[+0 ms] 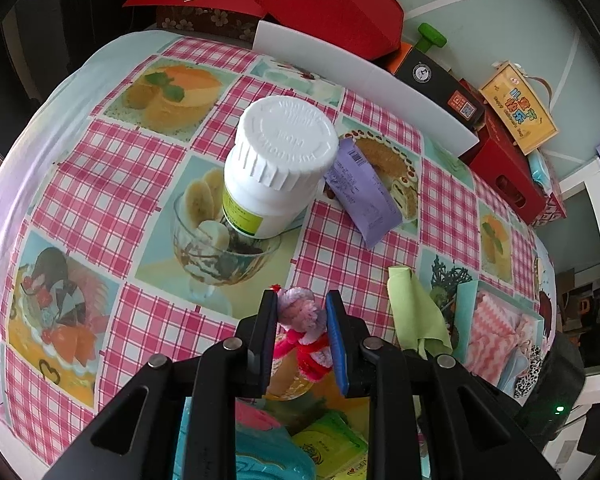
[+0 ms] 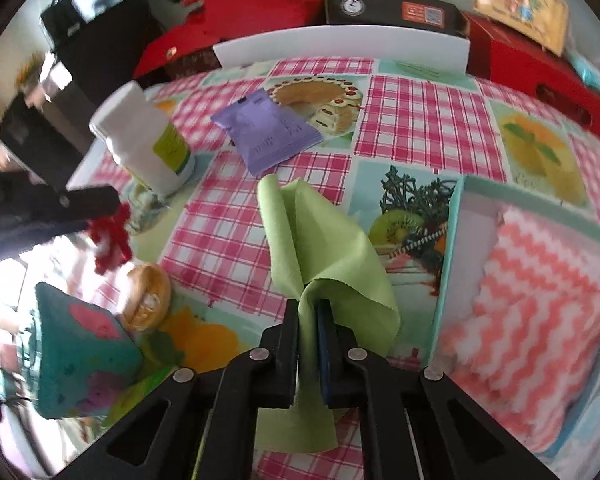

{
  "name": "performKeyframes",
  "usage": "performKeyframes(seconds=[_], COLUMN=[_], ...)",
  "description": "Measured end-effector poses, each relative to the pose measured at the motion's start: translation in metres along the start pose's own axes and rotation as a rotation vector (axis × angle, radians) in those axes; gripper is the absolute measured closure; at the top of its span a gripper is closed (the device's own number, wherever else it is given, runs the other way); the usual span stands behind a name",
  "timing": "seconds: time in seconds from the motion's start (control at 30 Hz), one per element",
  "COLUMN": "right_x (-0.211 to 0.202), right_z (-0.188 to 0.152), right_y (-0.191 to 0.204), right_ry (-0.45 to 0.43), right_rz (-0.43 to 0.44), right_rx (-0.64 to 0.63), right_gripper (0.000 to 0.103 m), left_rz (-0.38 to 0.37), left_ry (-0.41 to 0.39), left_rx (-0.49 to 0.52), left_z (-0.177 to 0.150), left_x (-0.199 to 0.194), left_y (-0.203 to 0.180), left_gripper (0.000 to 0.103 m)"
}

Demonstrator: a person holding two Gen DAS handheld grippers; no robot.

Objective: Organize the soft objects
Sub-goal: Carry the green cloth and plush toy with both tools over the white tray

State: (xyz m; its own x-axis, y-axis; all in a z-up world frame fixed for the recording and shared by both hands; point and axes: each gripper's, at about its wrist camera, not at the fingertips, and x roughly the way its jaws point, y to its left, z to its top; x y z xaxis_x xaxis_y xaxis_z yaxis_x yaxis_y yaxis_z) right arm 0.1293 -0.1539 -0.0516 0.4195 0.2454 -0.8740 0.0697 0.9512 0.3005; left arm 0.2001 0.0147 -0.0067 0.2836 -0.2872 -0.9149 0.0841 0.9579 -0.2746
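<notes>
My left gripper (image 1: 301, 300) is shut on a small fuzzy doll (image 1: 302, 312) with a lilac head and red body, held above the table. It shows as a red blur (image 2: 112, 240) in the right wrist view under the left gripper's finger (image 2: 84, 200). My right gripper (image 2: 309, 308) is shut on a light green cloth (image 2: 320, 248), which drapes down over the table; it also shows in the left wrist view (image 1: 416, 312). A teal box (image 2: 452, 240) to the right holds a pink-and-white zigzag cloth (image 2: 540, 292).
On the checked tablecloth (image 1: 140, 160) stand a white pill bottle (image 1: 276, 168) and a purple packet (image 1: 364, 196). A teal cushion (image 2: 76, 348), a small amber jar (image 2: 148, 296) and a green packet (image 1: 332, 448) lie near the front. Red boxes (image 1: 332, 4) and a white board (image 1: 360, 84) line the back.
</notes>
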Motion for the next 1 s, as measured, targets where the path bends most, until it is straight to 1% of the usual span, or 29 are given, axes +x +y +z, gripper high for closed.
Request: performKeyframes(seconds=[0.2, 0.33, 0.47, 0.57, 0.7, 0.87, 0.93, 1.0], right_x=[-0.015, -0.026, -0.045, -0.063, -0.1, -0.157, -0.18, -0.202], right_z=[-0.004, -0.001, -0.002, 0.001, 0.004, -0.001, -0.006, -0.015], right_y=[-0.01, -0.015, -0.018, -0.02, -0.027, -0.05, -0.061, -0.075], right_ry=[-0.063, -0.099, -0.146, -0.198, -0.302, -0.453, -0.51, -0.558], right_rz=[0.12, 0.189, 0.229, 0.251, 0.251, 0.2, 0.142, 0.058], right_rx=[0.07, 0.099, 0.112, 0.116, 0.124, 0.16, 0.177, 0.198], right_gripper=[0.095, 0.095, 0.095, 0.095, 0.094, 0.094, 0.094, 0.094], left_rz=[0.011, 0.004, -0.017, -0.057, -0.089, -0.134, -0.142, -0.157], left_ry=[0.0, -0.008, -0.019, -0.045, -0.089, -0.158, -0.178, -0.194], left_rx=[0.013, 0.025, 0.039, 0.049, 0.077, 0.127, 0.16, 0.2], left_z=[-0.001, -0.001, -0.002, -0.002, -0.004, -0.009, -0.013, -0.018], left_x=[0.001, -0.001, -0.007, -0.017, -0.036, -0.063, -0.071, -0.076], left_y=[-0.005, -0.01, -0.017, -0.023, -0.037, -0.059, -0.072, -0.089], left_gripper=[0.078, 0.078, 0.078, 0.078, 0.078, 0.078, 0.078, 0.078])
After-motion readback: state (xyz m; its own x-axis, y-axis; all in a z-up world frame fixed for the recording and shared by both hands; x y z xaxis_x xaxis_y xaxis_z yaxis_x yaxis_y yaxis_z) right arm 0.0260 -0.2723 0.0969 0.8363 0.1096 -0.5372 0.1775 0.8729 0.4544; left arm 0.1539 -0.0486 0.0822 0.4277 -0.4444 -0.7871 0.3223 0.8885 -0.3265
